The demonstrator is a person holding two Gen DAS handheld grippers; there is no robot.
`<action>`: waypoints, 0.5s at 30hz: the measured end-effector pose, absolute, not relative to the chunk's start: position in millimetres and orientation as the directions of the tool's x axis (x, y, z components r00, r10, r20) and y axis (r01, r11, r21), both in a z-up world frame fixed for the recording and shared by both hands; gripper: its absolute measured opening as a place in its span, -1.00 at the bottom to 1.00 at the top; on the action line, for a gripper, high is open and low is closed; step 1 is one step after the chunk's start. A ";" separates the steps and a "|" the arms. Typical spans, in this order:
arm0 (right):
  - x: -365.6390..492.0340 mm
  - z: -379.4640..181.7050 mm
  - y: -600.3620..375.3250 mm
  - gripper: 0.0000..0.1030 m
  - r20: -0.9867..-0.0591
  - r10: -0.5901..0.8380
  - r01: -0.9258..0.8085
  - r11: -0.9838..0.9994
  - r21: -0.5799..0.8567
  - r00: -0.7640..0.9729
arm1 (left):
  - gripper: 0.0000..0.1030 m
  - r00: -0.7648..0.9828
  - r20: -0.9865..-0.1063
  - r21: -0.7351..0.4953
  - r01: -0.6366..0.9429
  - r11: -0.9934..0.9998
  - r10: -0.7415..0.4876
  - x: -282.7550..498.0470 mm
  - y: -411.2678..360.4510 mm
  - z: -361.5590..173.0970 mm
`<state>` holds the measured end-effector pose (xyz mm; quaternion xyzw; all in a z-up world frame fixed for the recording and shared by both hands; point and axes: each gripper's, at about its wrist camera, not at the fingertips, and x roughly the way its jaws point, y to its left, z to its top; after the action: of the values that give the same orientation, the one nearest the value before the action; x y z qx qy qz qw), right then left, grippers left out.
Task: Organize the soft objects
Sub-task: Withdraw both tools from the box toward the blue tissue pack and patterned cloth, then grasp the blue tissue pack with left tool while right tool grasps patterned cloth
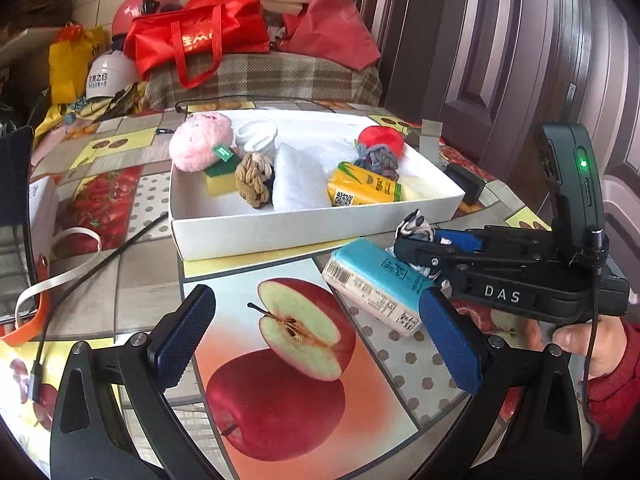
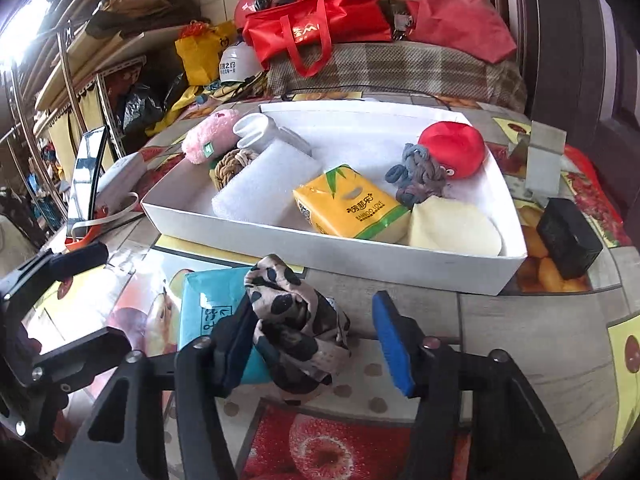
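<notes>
A brown-and-cream spotted cloth [image 2: 296, 328] lies crumpled on the fruit-print tablecloth, partly over a blue tissue pack [image 2: 208, 300]. My right gripper [image 2: 316, 344] straddles the cloth: the left pad touches it, while the blue right pad [image 2: 394, 344] stands a little clear. In the left wrist view, my left gripper [image 1: 316, 340] hangs open over the printed apple, with the blue tissue pack [image 1: 372, 280] just ahead of its right finger. Behind sits a white box [image 1: 280, 232] holding a pink plush [image 1: 200, 142], a white towel [image 1: 296, 180], a yellow tissue pack [image 1: 362, 190], a red plush [image 1: 380, 140] and rope knots.
A black block [image 2: 568, 240] sits right of the box and a grey bracket [image 2: 544, 156] behind it. A black cable [image 1: 120, 248] and a white strap cross the table at the left. A sofa with red bags [image 1: 196, 40] stands behind the table. A hand holds the right gripper.
</notes>
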<state>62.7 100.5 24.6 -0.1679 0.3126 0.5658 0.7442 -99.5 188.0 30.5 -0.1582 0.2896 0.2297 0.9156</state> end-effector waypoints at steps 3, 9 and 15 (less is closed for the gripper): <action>71.6 24.5 91.3 -0.49 -0.646 0.747 -0.931 0.329 0.158 0.154 | 0.99 0.701 -0.655 -0.126 -0.470 0.874 0.282 -84.2 182.6 23.8; 92.9 24.3 64.9 -0.52 -0.640 0.747 -0.886 0.407 0.222 0.183 | 0.99 0.647 -0.708 -0.037 -0.435 0.900 0.283 -55.1 168.6 16.3; 103.3 24.1 55.4 -0.51 -0.635 0.746 -0.861 0.442 0.251 0.198 | 0.99 0.650 -0.686 -0.128 -0.550 0.825 0.327 -42.6 160.5 19.6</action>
<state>103.3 55.4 24.1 -0.0801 0.3583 0.5220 0.7699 -42.6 160.5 19.6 -0.1650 0.3390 0.2454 0.8931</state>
